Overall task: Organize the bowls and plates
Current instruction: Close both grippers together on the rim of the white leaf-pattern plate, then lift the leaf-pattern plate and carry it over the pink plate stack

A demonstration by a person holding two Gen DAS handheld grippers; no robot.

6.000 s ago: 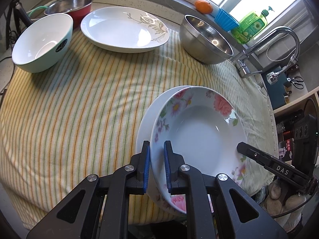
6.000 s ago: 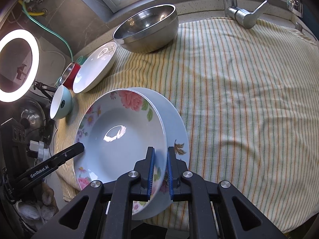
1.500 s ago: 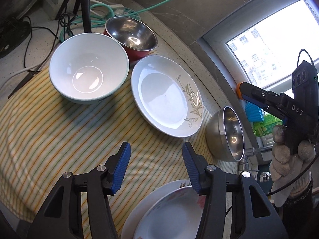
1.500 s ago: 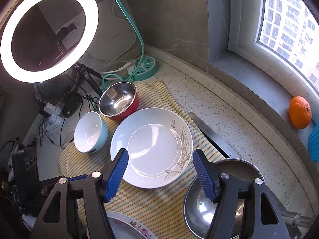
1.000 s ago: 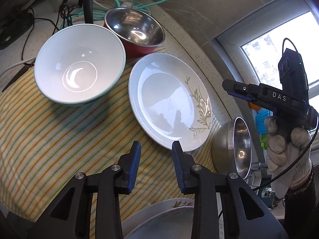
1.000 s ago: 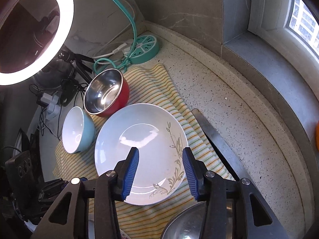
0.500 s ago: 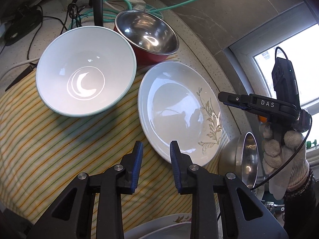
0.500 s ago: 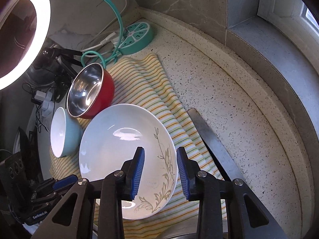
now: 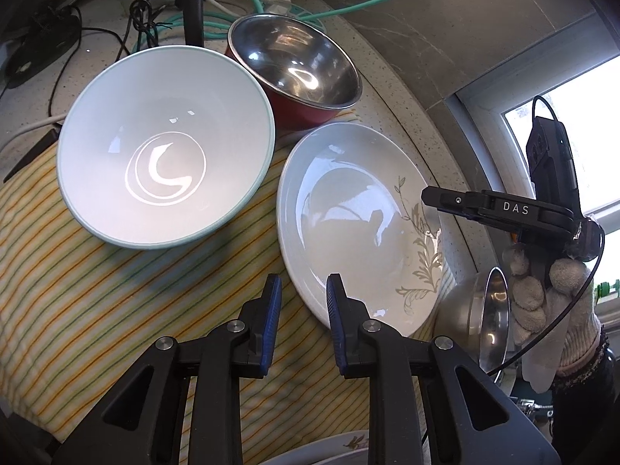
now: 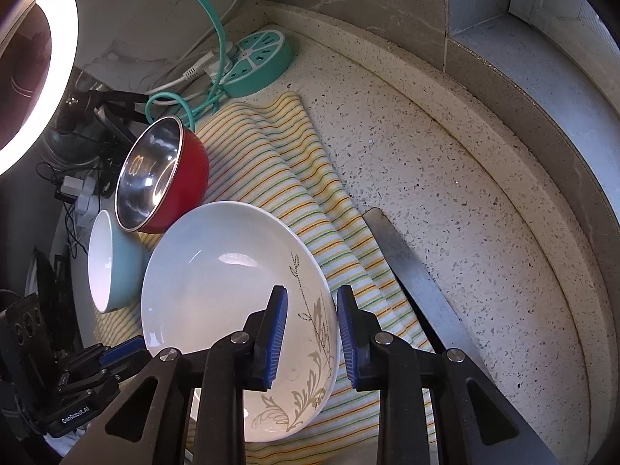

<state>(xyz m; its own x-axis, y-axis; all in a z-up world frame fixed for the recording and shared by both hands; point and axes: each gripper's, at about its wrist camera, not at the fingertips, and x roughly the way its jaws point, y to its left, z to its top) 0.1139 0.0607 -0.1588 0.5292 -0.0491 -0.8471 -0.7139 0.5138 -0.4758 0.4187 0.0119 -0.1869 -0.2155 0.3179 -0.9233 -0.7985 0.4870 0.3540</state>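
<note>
Where cables crowd, striped cloth [image 9: 97, 290] seemingly covers speckled counter [image 10: 445, 201]

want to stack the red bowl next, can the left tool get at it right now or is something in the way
Probably not directly. The left tool, its jaws closing, sits at the near rim of the leaf-pattern plate; the red bowl lies beyond, behind the white bowl. From above its rim looks free.

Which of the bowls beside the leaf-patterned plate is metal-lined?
The red bowl, shiny steel inside, sits farther back by the green cable. The light blue bowl next to it is white inside.
</note>
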